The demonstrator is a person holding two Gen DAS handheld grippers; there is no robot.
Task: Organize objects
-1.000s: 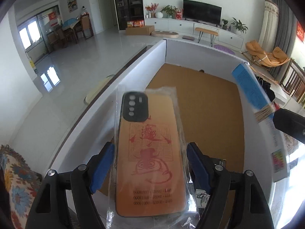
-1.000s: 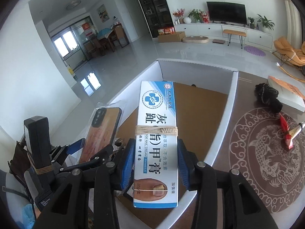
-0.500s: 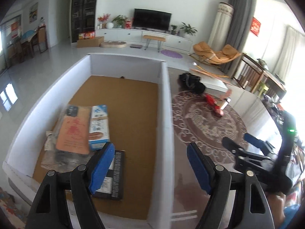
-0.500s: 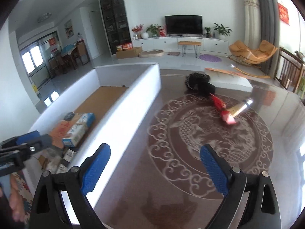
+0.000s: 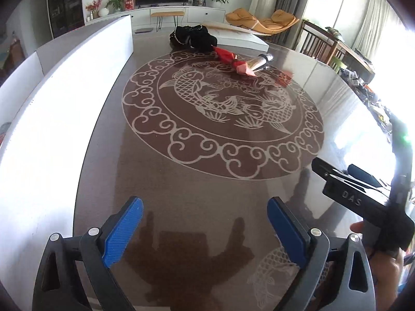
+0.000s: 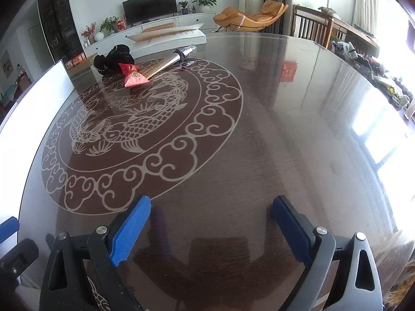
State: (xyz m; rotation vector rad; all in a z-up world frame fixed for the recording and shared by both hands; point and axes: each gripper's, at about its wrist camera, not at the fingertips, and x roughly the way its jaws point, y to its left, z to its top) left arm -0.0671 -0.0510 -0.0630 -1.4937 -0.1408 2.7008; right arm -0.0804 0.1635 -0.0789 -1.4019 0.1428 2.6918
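Note:
My left gripper (image 5: pixel 205 208) is open and empty above the dark glass table (image 5: pixel 197 186). My right gripper (image 6: pixel 211 207) is open and empty too; it also shows at the right of the left wrist view (image 5: pixel 363 194). At the far side of the table lie a black cloth bundle (image 5: pixel 193 37), a red packet (image 5: pixel 230 58) and a gold tube with a silver cap (image 5: pixel 259 62). The same three show in the right wrist view: the bundle (image 6: pixel 114 58), the packet (image 6: pixel 133 77) and the tube (image 6: pixel 168 62). The white box wall (image 5: pixel 52 108) stands at the left; its inside is hidden.
A flat white box (image 5: pixel 241 35) lies at the far edge of the table. A fish pattern (image 5: pixel 223 103) is printed in the tabletop. Wooden chairs (image 5: pixel 319 44) and a cluttered shelf (image 6: pixel 384 77) stand at the right. The table edge curves at the right.
Both grippers let go of the phone case and the cream box in the white box, then swung right over the table. Both are now open and empty.

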